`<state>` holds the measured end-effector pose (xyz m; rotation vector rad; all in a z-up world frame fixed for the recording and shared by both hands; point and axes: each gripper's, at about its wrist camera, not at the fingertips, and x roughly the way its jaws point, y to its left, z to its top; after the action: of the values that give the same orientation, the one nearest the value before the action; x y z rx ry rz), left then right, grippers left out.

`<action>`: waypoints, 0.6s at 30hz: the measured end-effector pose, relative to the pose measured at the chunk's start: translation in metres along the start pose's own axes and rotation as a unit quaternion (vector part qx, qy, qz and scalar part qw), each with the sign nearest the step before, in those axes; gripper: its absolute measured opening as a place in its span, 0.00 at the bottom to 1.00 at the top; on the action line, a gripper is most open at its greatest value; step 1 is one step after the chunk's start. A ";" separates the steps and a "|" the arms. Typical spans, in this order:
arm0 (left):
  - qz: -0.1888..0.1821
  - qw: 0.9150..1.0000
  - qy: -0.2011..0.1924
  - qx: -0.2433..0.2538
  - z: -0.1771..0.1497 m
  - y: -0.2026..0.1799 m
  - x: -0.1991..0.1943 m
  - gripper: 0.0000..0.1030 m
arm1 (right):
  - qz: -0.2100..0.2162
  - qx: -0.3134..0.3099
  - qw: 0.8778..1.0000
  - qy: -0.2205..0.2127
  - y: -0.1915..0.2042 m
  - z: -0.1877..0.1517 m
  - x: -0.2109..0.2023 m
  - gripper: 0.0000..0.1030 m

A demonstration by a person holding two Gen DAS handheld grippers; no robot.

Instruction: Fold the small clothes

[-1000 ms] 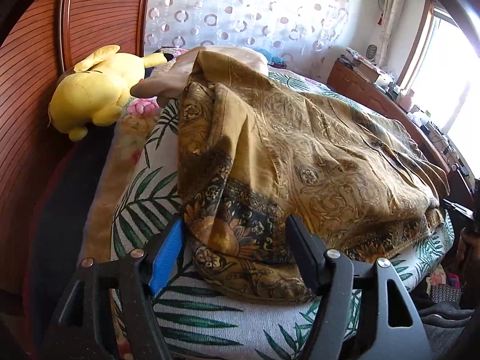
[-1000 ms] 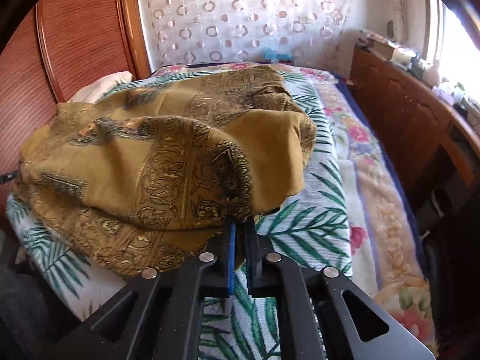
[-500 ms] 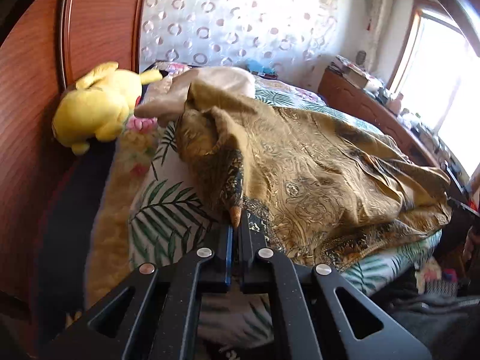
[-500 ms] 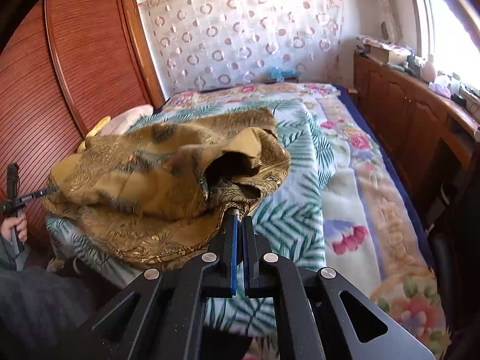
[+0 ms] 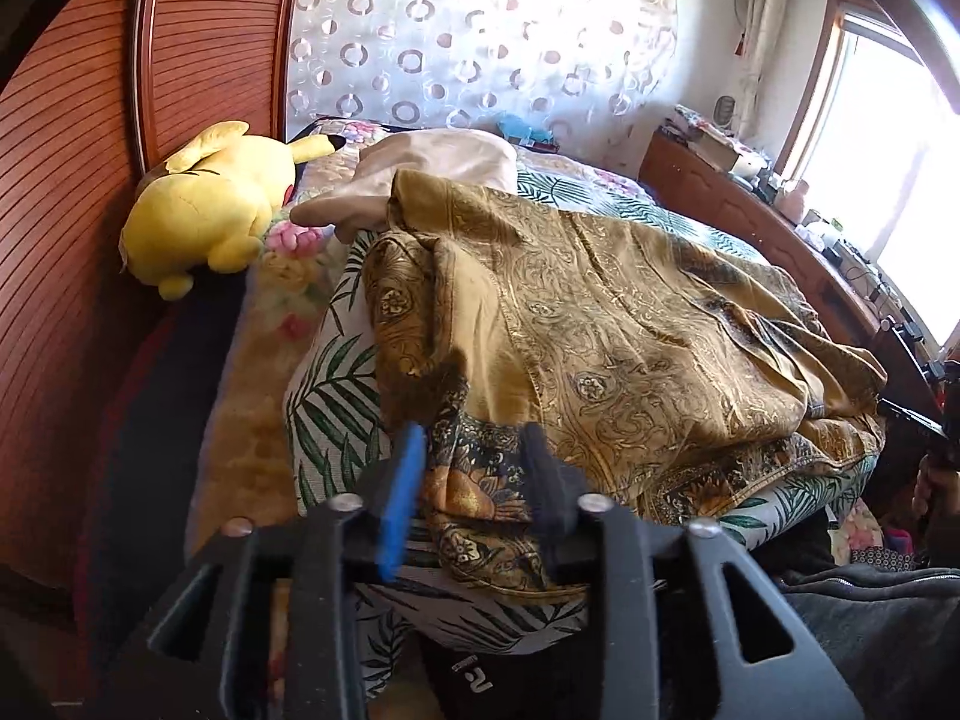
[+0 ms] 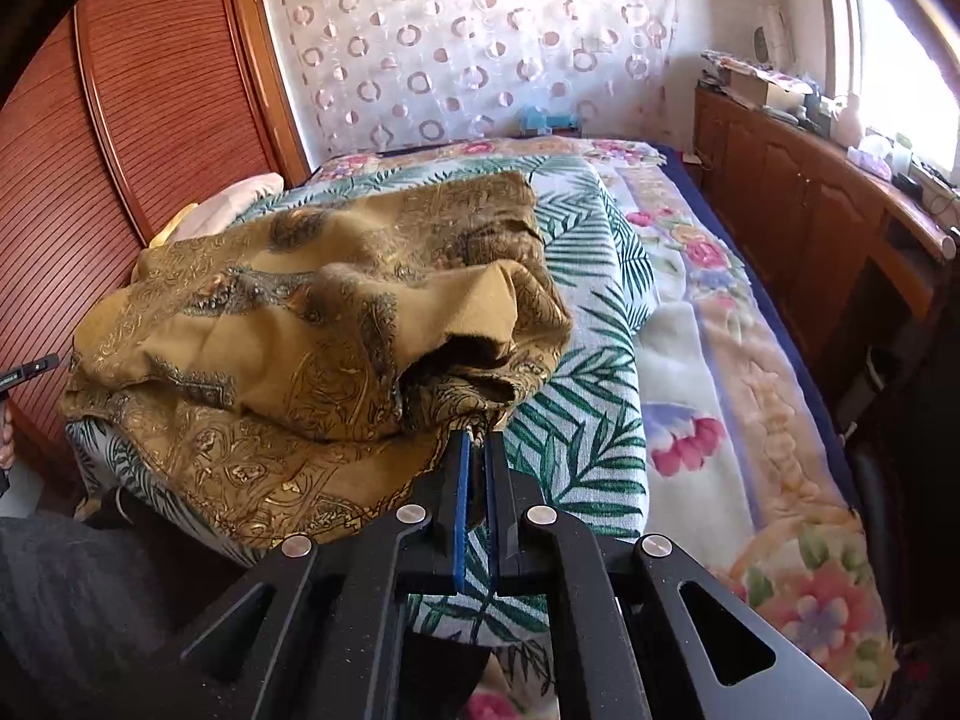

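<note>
- Left wrist view alone catches one yellow plush toy [image 5: 204, 204] by the headboard.
- One gold patterned garment [image 6: 312, 324] lies rumpled on the bed [image 6: 708, 372].
- Left gripper [image 5: 474, 480] low at the near hem, spread wide, cloth between its fingers.
- Right gripper [image 6: 475, 474] level, clenched on the garment's edge.
</note>
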<state>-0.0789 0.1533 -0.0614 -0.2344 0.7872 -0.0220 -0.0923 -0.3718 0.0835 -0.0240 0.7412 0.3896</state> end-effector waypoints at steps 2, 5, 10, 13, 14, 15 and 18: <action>0.003 1.000 -0.002 -0.004 0.000 0.000 0.002 0.41 | -0.002 -0.005 1.000 -0.009 0.004 0.000 -0.009 0.09; 0.008 1.000 -0.007 -0.010 0.001 -0.001 0.007 0.41 | -0.009 -0.010 1.000 -0.026 0.007 0.001 -0.021 0.18; 0.008 1.000 0.000 -0.007 0.001 -0.005 0.018 0.41 | -0.022 -0.021 0.998 -0.051 0.013 0.011 -0.025 0.43; 0.013 1.000 0.004 -0.007 0.000 -0.005 0.023 0.41 | -0.027 -0.025 0.998 -0.048 0.016 0.017 -0.012 0.43; 0.014 1.000 0.004 -0.009 -0.001 -0.005 0.023 0.41 | -0.026 -0.029 0.998 -0.046 0.018 0.018 -0.008 0.43; 0.015 1.000 0.004 -0.011 -0.001 -0.004 0.024 0.41 | -0.025 -0.030 0.998 -0.043 0.019 0.020 -0.001 0.43; 0.022 1.000 0.008 -0.017 0.000 -0.001 0.027 0.41 | -0.019 -0.030 0.999 -0.033 0.023 0.024 0.014 0.43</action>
<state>-0.0598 0.1496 -0.0807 -0.2487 0.8081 0.0304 -0.0750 -0.3419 0.0946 -0.0810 0.6637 0.3750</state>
